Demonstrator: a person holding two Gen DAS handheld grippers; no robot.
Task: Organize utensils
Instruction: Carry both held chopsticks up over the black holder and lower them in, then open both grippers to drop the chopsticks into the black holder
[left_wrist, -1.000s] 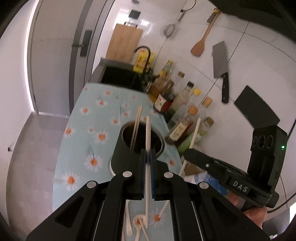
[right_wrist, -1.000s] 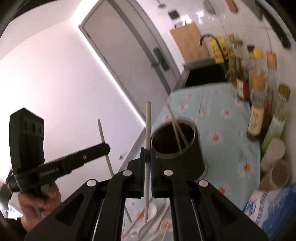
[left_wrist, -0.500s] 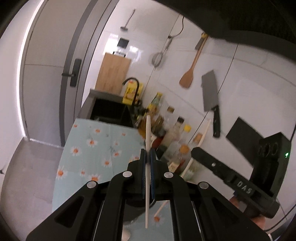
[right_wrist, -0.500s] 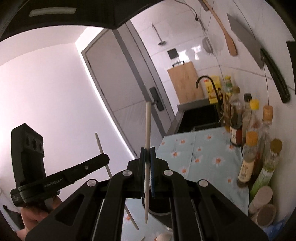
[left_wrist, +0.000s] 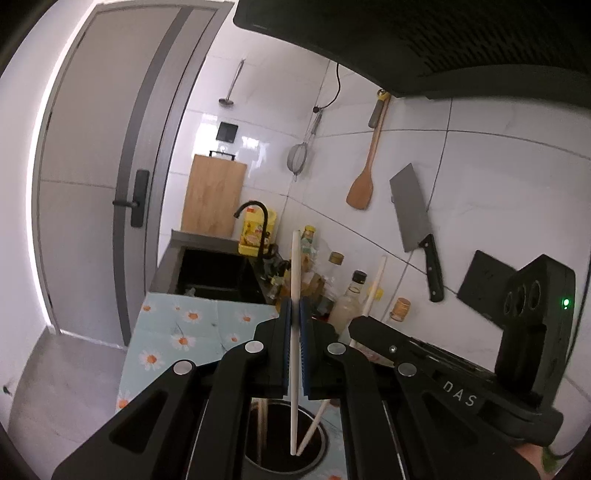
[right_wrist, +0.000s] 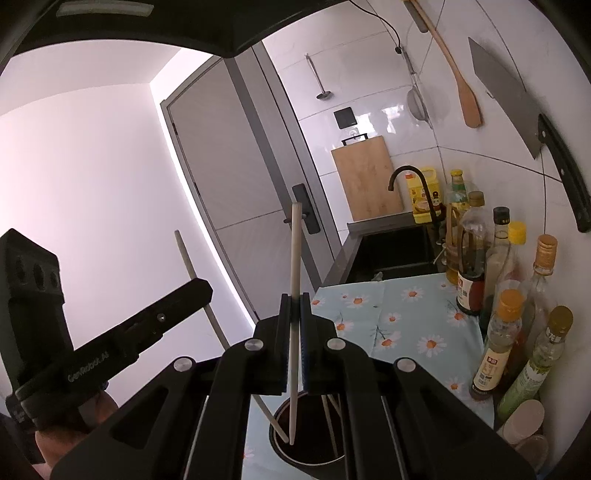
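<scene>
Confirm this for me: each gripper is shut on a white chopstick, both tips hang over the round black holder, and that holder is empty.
Not quite. The left gripper and right gripper are each shut on a white chopstick above the black holder, but the holder is not empty: the right wrist view shows other sticks already standing in it.

Cleaver (left_wrist: 413, 210) and wooden spatula (left_wrist: 362, 182) on tiled wall, sauce bottles (right_wrist: 499, 349), black faucet (left_wrist: 255, 218)

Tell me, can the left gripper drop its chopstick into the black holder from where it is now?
Probably yes. The left gripper holds its chopstick upright with the lower tip over the holder's open mouth. Only the right gripper's chopstick slants in alongside.
</scene>
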